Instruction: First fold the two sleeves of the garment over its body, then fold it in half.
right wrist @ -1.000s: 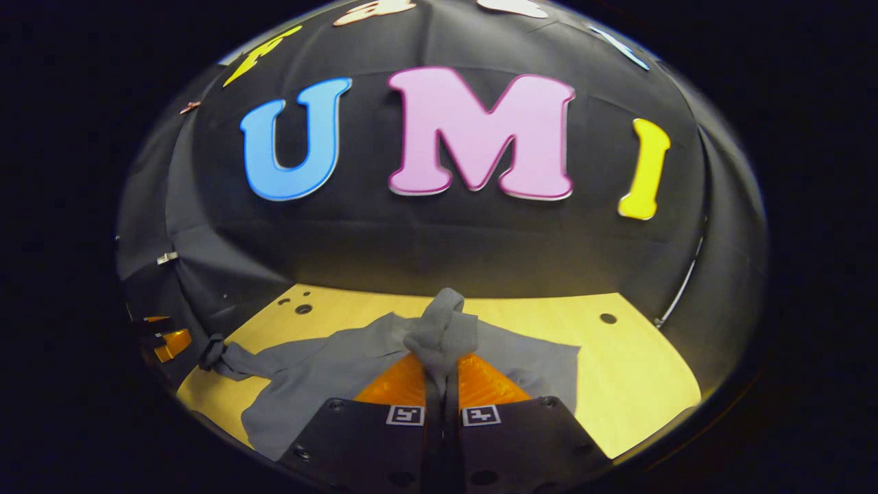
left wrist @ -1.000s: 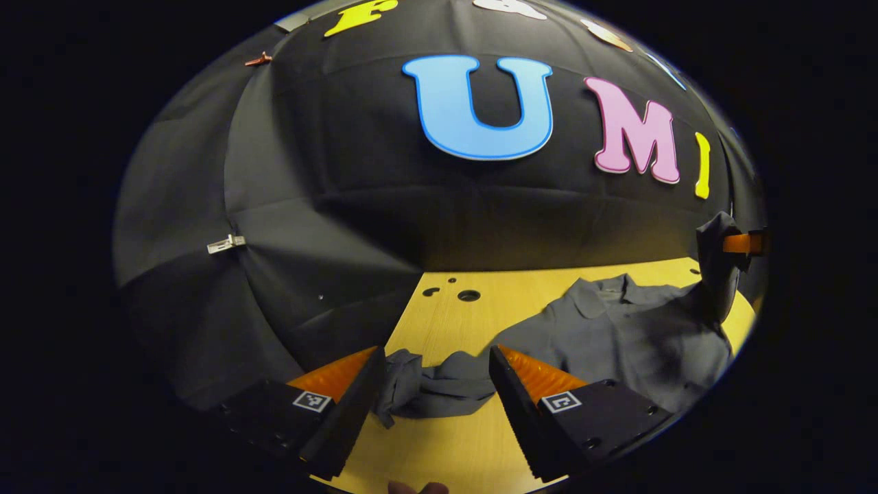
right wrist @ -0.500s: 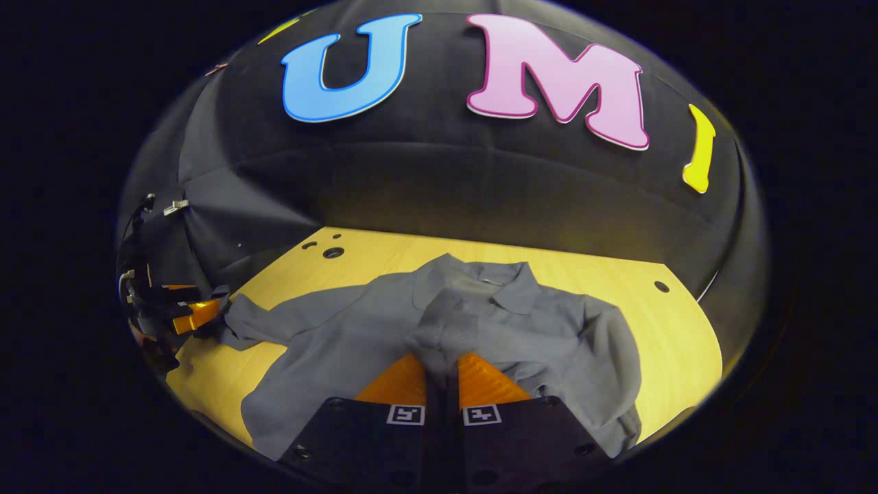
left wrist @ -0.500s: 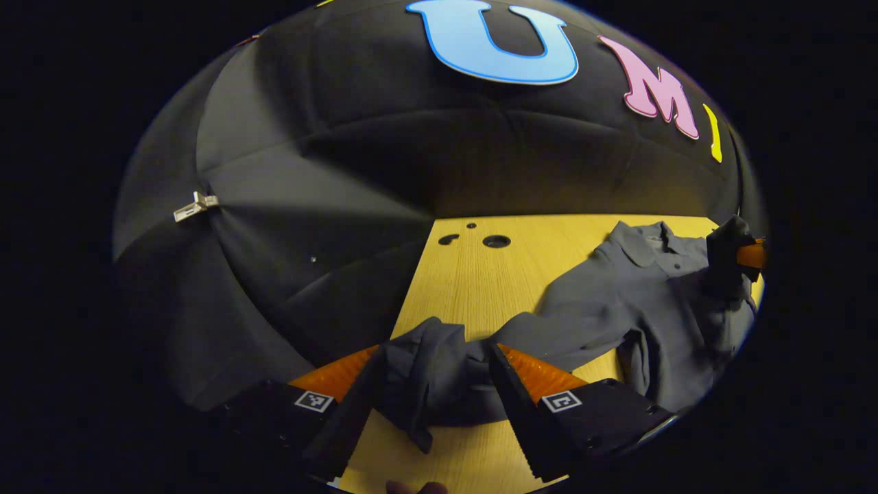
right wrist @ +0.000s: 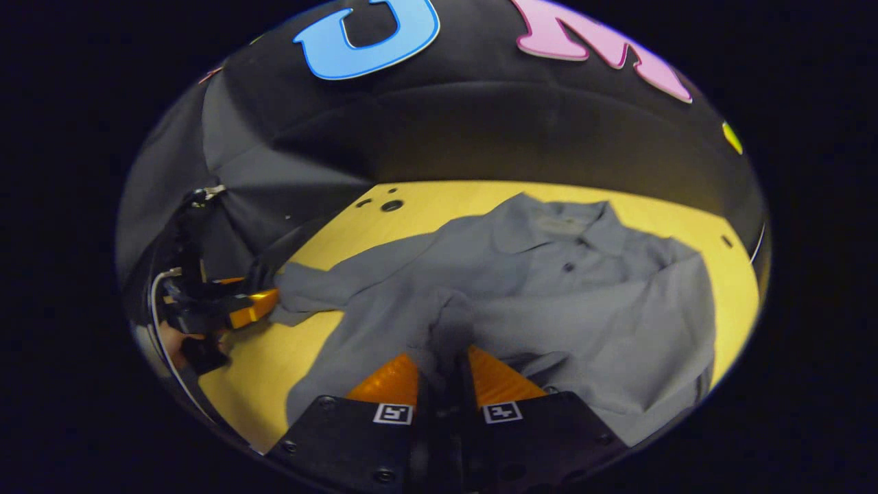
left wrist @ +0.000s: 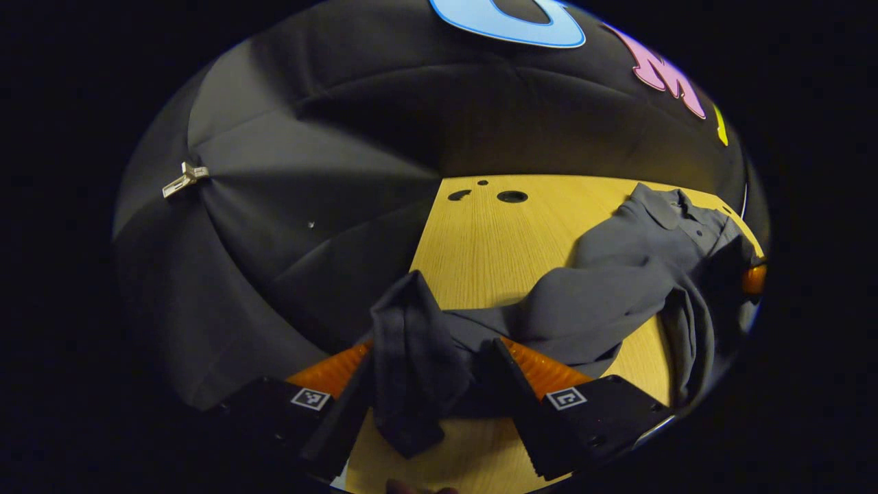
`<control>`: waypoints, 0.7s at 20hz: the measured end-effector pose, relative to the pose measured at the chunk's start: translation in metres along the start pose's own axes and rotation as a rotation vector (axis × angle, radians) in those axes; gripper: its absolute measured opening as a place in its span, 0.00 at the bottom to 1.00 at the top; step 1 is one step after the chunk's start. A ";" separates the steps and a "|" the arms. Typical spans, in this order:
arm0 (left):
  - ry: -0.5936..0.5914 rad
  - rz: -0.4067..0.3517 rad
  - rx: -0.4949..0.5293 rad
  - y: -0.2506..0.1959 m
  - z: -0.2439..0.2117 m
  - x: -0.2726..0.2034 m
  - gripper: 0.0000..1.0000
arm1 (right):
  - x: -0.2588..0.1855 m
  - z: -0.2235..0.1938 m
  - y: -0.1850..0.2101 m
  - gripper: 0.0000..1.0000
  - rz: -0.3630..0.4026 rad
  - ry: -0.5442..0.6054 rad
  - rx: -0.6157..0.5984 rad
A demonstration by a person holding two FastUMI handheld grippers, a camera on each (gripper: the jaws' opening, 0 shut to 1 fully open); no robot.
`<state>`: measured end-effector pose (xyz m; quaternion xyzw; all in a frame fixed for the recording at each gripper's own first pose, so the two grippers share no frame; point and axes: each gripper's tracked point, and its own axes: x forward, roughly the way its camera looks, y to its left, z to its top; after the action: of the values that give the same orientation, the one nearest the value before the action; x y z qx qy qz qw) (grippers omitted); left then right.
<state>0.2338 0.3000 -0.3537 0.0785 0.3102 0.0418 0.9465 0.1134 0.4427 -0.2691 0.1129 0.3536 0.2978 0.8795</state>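
Right hand-held gripper (right wrist: pixel 442 363) has carried its clamped sleeve (right wrist: pixel 449 329) over the shirt (right wrist: pixel 549 274); left hand-held gripper (left wrist: pixel 429 360) apart, probably closing around the other sleeve (left wrist: pixel 411 343).

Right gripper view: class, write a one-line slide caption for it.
Right gripper pinches one sleeve over the grey shirt on the wooden table.

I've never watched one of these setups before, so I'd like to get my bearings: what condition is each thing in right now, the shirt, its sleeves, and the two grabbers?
Shirt: lying on the wooden table, collar away from the grippers, not yet folded in half.
Right sleeve: pinched, drawn over the shirt's body.
Left sleeve: stretched out sideways, its end bunched between the fingers.
Right gripper: shut on the right sleeve.
Left gripper: fingers apart around the left sleeve's end.
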 end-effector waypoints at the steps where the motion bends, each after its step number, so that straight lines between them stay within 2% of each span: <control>1: 0.007 -0.001 0.000 0.000 -0.001 0.001 0.98 | -0.002 -0.003 0.013 0.35 0.055 0.009 0.018; 3: 0.012 0.016 0.019 0.008 -0.001 0.000 0.89 | -0.011 -0.004 0.035 0.78 0.145 0.003 0.033; 5: 0.021 0.009 0.035 0.010 -0.002 0.000 0.60 | -0.022 0.002 0.033 0.82 0.146 -0.021 0.012; 7: 0.032 -0.025 0.013 0.013 -0.002 -0.001 0.30 | -0.038 0.004 0.015 0.90 0.098 -0.049 -0.014; 8: 0.024 -0.048 -0.003 0.015 -0.001 -0.006 0.15 | -0.046 0.006 0.004 0.90 0.070 -0.062 -0.023; 9: 0.023 -0.053 -0.019 0.021 -0.001 -0.009 0.15 | -0.053 0.006 -0.008 0.90 0.042 -0.072 -0.032; 10: 0.025 -0.036 -0.038 0.032 -0.003 -0.012 0.09 | -0.059 0.006 -0.020 0.90 0.012 -0.080 -0.039; 14: 0.004 0.033 -0.097 0.070 -0.007 -0.032 0.08 | -0.089 0.009 -0.065 0.90 -0.079 -0.102 -0.032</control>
<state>0.2020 0.3657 -0.3289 0.0377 0.3084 0.0727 0.9477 0.0974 0.3371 -0.2400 0.0996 0.3077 0.2625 0.9091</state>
